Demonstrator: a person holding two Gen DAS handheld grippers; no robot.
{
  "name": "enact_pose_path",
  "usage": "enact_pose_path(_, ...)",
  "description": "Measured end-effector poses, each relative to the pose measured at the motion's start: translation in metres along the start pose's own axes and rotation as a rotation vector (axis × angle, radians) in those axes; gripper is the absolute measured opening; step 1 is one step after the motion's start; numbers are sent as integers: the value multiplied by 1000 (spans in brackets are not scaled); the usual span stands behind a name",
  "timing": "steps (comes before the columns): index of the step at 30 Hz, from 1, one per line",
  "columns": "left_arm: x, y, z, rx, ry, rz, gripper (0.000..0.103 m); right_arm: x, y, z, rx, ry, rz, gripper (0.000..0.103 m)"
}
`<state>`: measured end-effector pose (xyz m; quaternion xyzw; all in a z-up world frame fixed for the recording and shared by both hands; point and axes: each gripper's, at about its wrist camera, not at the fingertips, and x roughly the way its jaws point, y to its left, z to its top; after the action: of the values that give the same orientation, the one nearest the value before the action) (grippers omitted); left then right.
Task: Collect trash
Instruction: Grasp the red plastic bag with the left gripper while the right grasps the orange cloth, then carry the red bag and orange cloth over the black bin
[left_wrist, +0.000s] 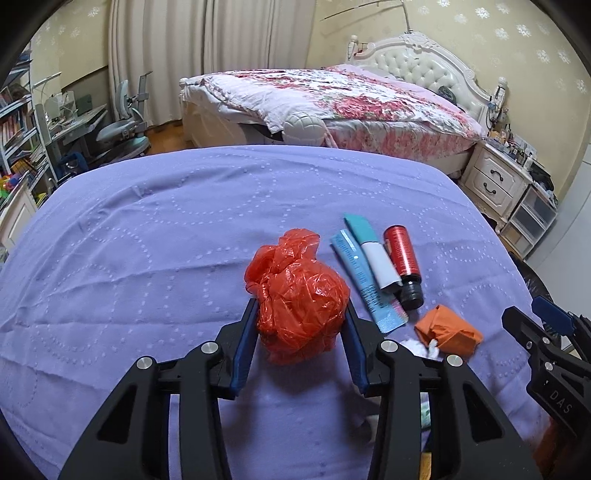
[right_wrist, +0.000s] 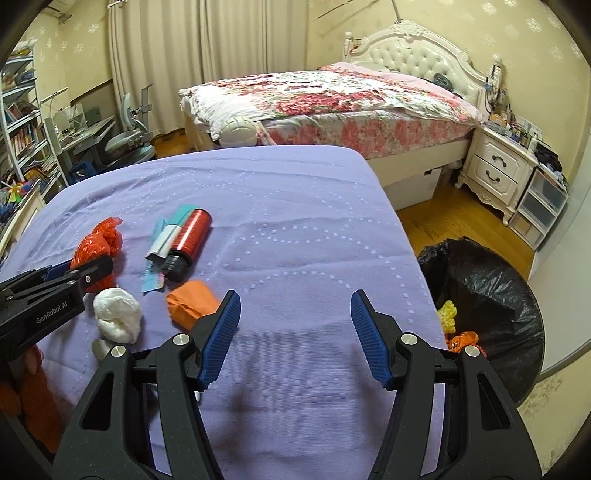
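My left gripper (left_wrist: 301, 312) is shut on a crumpled red plastic bag (left_wrist: 299, 295), held just over the purple cloth (left_wrist: 147, 240); the bag also shows in the right wrist view (right_wrist: 98, 245). My right gripper (right_wrist: 295, 306) is open and empty above the cloth. On the cloth lie a red bottle with a black cap (right_wrist: 188, 238), blue and teal wrappers (left_wrist: 364, 275), an orange paper wad (right_wrist: 190, 301) and a white tissue wad (right_wrist: 118, 319).
A bin lined with a black bag (right_wrist: 491, 295) stands on the wood floor right of the cloth's edge, with yellow and orange trash inside. A floral bed (right_wrist: 332, 99), white nightstand (right_wrist: 495, 170) and desk with chair (right_wrist: 110, 136) lie beyond.
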<state>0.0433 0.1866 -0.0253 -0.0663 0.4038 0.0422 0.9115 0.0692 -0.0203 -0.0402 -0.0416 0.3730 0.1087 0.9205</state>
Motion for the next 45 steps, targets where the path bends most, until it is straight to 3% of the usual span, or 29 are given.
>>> enact_pose_path(15, -23, 57, -16, -69, -16, 88, 43, 17, 48, -2, -108, 66, 70, 61)
enact_pose_path(23, -24, 67, -21, -89, -18, 84, 43, 28, 55, -3, -120, 99, 78, 60)
enact_pose_path(26, -24, 64, -22, -88, -18, 76, 43, 28, 55, -5, -121, 104, 87, 45)
enact_pose_path(29, -26, 62, -24, -84, -20, 63, 43, 26, 54, -7, -121, 100, 83, 44)
enact_pose_path(32, -29, 57, -24, -80, -26, 52, 43, 21, 50, -7, -107, 90, 85, 35)
enact_pose_path(33, -30, 55, -24, -79, -29, 46, 43, 20, 49, -8, -103, 89, 85, 25)
enact_pose_path(45, -46, 11, -27, -12, -62, -16, 43, -7, 5, -15, -14, 46, 43, 26)
